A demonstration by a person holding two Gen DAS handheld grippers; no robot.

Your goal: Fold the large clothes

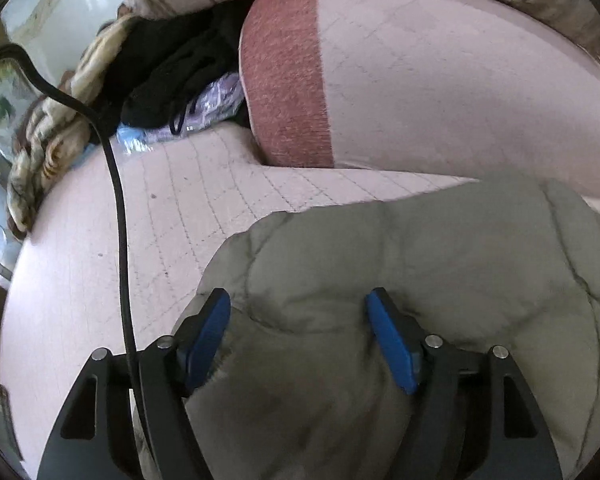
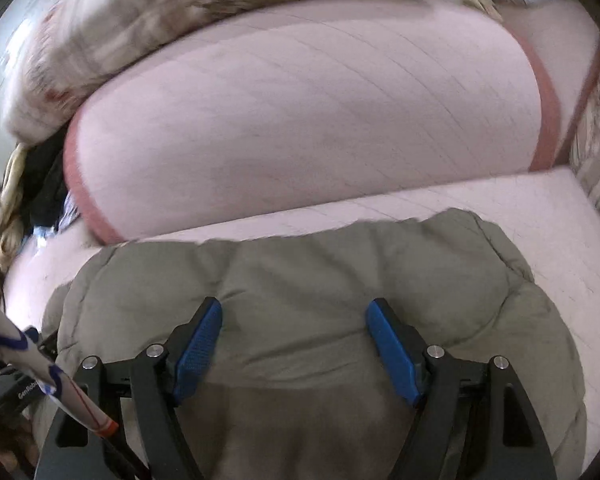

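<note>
A puffy grey-green quilted jacket (image 1: 420, 256) lies bundled on a pale pink quilted sofa seat (image 1: 100, 240). My left gripper (image 1: 298, 300) is open, with its blue pads spread over the jacket's left part, holding nothing. In the right wrist view the jacket (image 2: 320, 264) fills the lower half. My right gripper (image 2: 294, 310) is open above its middle, blue pads wide apart and empty. Whether the fingers touch the fabric cannot be told.
A pink sofa back cushion with a red-brown band (image 1: 284, 80) rises behind the seat. A heap of black clothing (image 1: 172, 68), a plastic packet (image 1: 216, 100) and a beige patterned blanket (image 1: 48, 136) lie at the left. A black cable (image 1: 118, 200) hangs across the left wrist view.
</note>
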